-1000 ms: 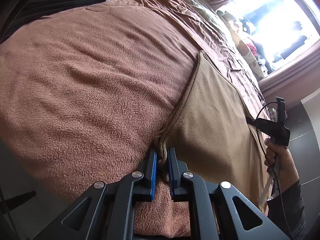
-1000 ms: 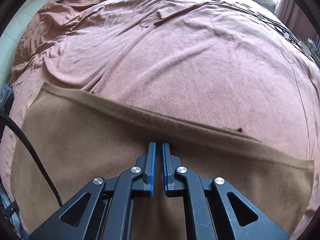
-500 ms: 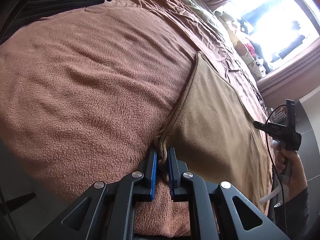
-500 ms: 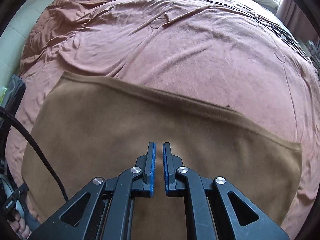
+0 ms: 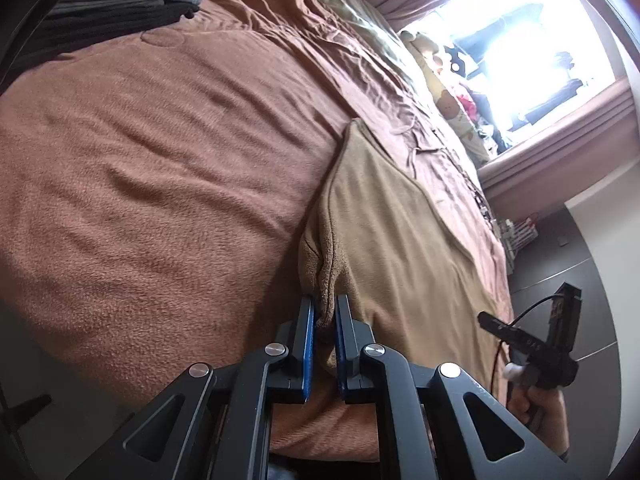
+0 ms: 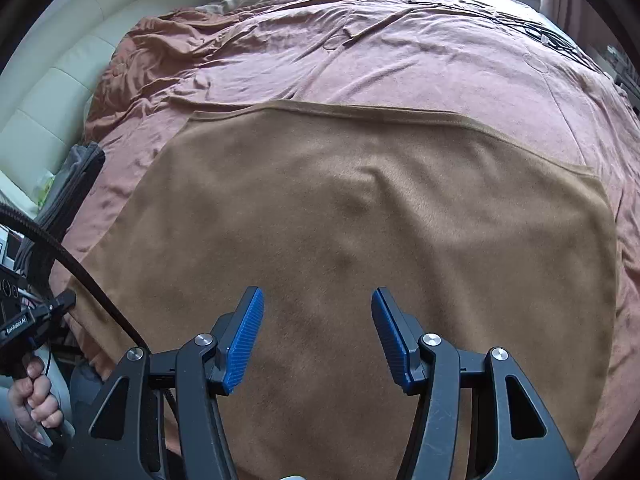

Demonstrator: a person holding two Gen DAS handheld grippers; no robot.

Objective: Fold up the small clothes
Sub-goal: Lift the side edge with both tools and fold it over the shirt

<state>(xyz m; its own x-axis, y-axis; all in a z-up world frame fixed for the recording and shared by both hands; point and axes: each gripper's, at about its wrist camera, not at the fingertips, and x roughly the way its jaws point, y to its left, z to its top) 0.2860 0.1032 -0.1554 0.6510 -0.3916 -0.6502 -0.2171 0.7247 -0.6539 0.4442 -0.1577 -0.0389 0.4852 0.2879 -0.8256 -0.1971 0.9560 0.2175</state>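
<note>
I am working over a big bed with a soft reddish-brown blanket spread across it. The blanket is wrinkled at the far side. A tan cloth lies flat on top of the blanket, near the edge closest to me, with one small bump near its middle.

My left gripper is squeezed tight on a bunched corner of the tan cloth. The corner sticks up between the blue pads. My right gripper hangs above the cloth. Its jaws have just been opening, and now they stand wide apart with nothing between them.

In the left wrist view I see a pile of folded grey clothes at the far corner of the bed, and a bright window past the bed. A pillow with little bears lies near the window. In the right wrist view a cream padded headboard stands beside the bed.

The window is so bright that I cannot tell what is outside. The stuff under it is a dark jumble. The near edge of the cloth is hidden behind my right gripper's arms. My left hand shows only partly at the picture's edge.
</note>
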